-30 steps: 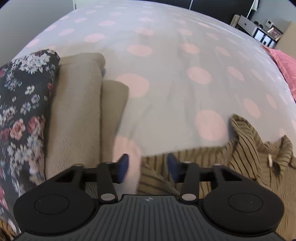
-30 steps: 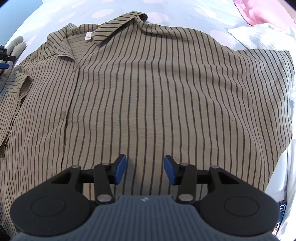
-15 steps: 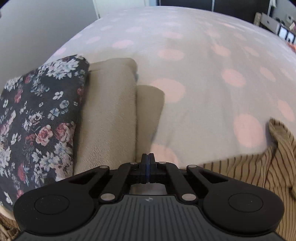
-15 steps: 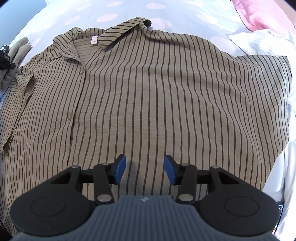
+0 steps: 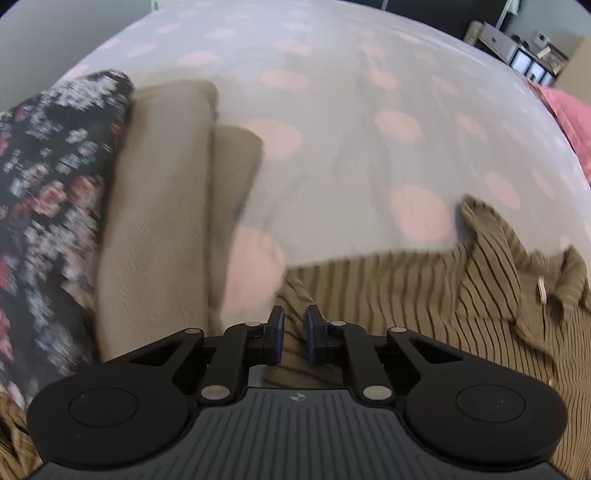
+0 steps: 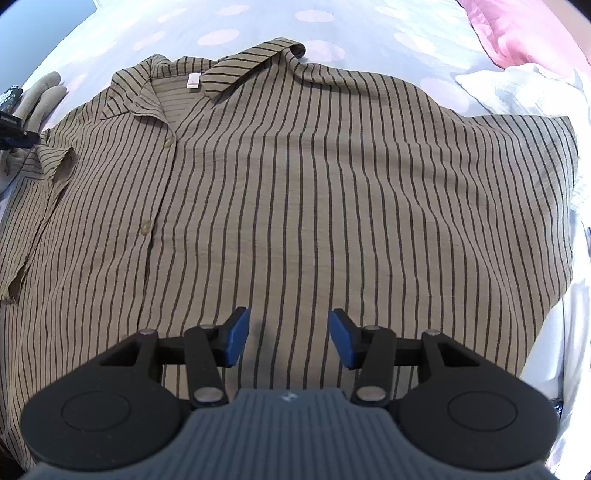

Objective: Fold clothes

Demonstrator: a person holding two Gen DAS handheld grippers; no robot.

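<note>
A tan shirt (image 6: 295,184) with dark stripes lies spread flat on the bed, collar (image 6: 255,59) at the far side and short sleeve (image 6: 48,173) at the left. My right gripper (image 6: 288,332) hovers over the shirt's lower middle. Its jaws are opening and nothing is between them. In the left wrist view the shirt's edge (image 5: 443,295) lies rumpled at the lower right. My left gripper (image 5: 293,328) is just over that edge. Its jaws are opening, with a narrow gap and striped cloth showing behind it; the pads do not visibly press on it.
A folded beige garment (image 5: 155,221) and a dark floral one (image 5: 48,184) lie left of the left gripper. The pale bedsheet (image 5: 332,110) with pink dots stretches beyond. A pink pillow (image 6: 517,33) and a white garment (image 6: 524,92) sit at the shirt's far right.
The left gripper went from wide open to fully shut, then parted slightly. Its view swung left over the folded garments and back to the shirt's edge. The right gripper opened slightly wider.
</note>
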